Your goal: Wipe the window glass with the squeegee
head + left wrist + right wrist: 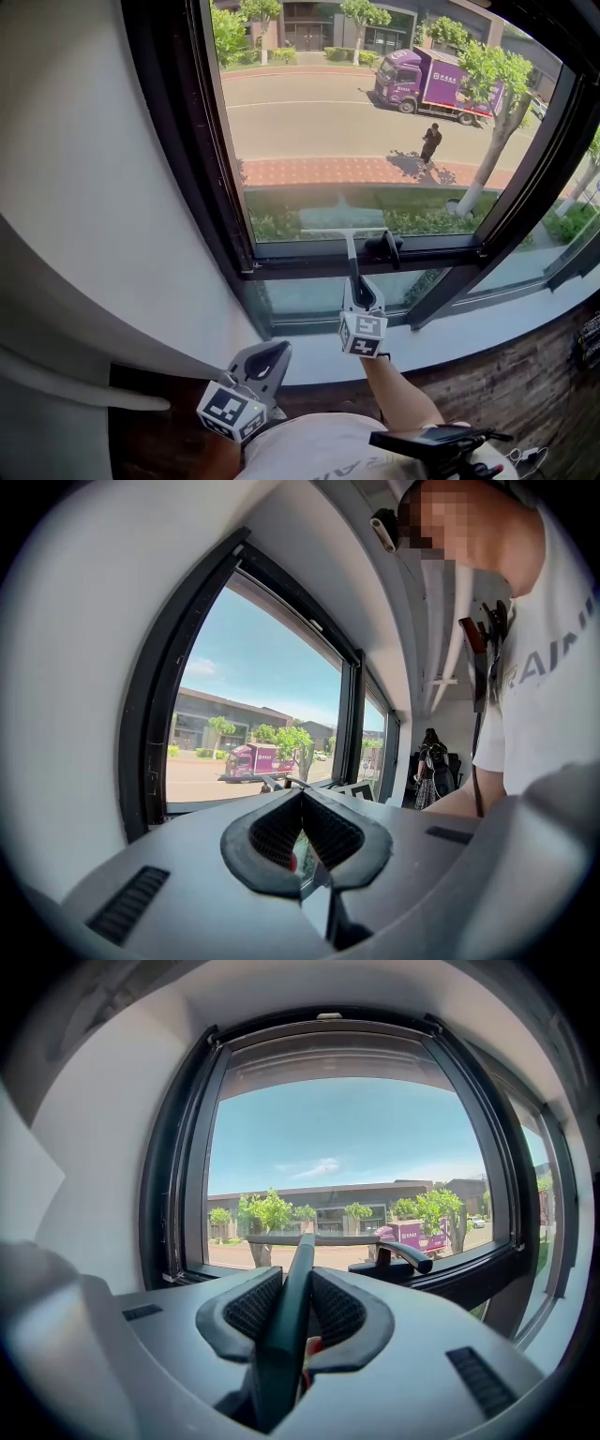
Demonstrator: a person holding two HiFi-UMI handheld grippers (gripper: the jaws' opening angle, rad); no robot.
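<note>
Jaws of the left gripper [270,360] are pressed together with nothing between them. It sits low by the person's body, near the white wall [84,187] and well apart from the window.

Right gripper [361,295] is raised toward the lower frame, its jaws clamped on the dark handle of the squeegee [349,246]. The blade lies level across the bottom of the window glass [356,122], just above the frame. It seems to touch the pane, but contact is hard to confirm.

Black window handle [384,247] sits just right of the squeegee's shaft. Outside, a purple truck [427,82] stands on the road, upper right.
</note>
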